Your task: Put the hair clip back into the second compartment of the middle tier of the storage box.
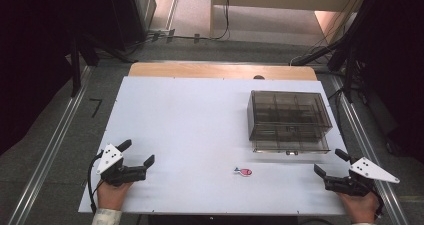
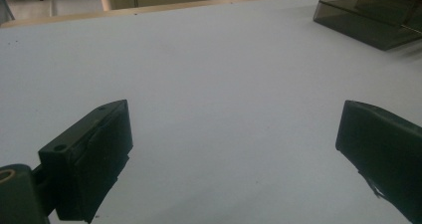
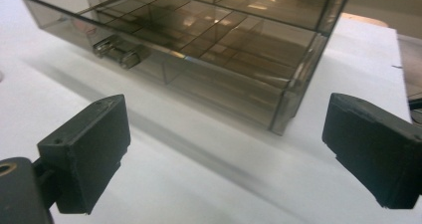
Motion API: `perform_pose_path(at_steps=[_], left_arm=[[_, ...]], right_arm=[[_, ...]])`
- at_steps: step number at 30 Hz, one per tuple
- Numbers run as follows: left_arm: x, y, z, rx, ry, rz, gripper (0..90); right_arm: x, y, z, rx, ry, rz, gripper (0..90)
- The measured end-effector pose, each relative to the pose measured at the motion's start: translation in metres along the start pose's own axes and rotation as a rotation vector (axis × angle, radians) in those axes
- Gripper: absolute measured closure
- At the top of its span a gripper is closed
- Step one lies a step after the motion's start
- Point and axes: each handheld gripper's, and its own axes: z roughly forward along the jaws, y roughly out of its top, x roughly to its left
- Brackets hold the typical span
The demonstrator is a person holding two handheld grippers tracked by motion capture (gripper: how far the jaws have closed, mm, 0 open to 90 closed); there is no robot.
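A smoky see-through drawer box (image 1: 289, 122) with several compartments stands on the right half of the white table (image 1: 190, 120). A small pink fish-shaped item (image 1: 244, 172) lies in front of it, near the table's front edge. My left gripper (image 1: 137, 152) rests at the front left, open, with only bare table between its jaws (image 2: 234, 149). My right gripper (image 1: 330, 162) sits at the front right, open and empty (image 3: 226, 154), pointing at the box's near corner (image 3: 288, 104). The drawer's metal handle (image 3: 117, 50) shows on the box's front.
A wooden strip (image 1: 220, 71) runs along the table's far edge. Metal rails (image 1: 50, 150) flank the table on the floor, and dark stands and cables stand behind it. The box's corner (image 2: 368, 15) shows far off in the left gripper view.
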Motion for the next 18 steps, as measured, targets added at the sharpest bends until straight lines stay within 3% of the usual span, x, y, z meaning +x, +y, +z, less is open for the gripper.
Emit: perform_pose_path(at_steps=[12, 18], left_arm=[[0.0, 0.0, 0.0, 0.0, -0.001, 0.002, 1.8], [0.0, 0.0, 0.0, 0.0, 0.0, 0.002, 1.8]], right_arm=[[0.014, 0.002, 0.005, 0.073, 0.072, -0.065, 3.6], [0.021, 0.004, 0.007, 0.075, 0.072, -0.078, 3.6]])
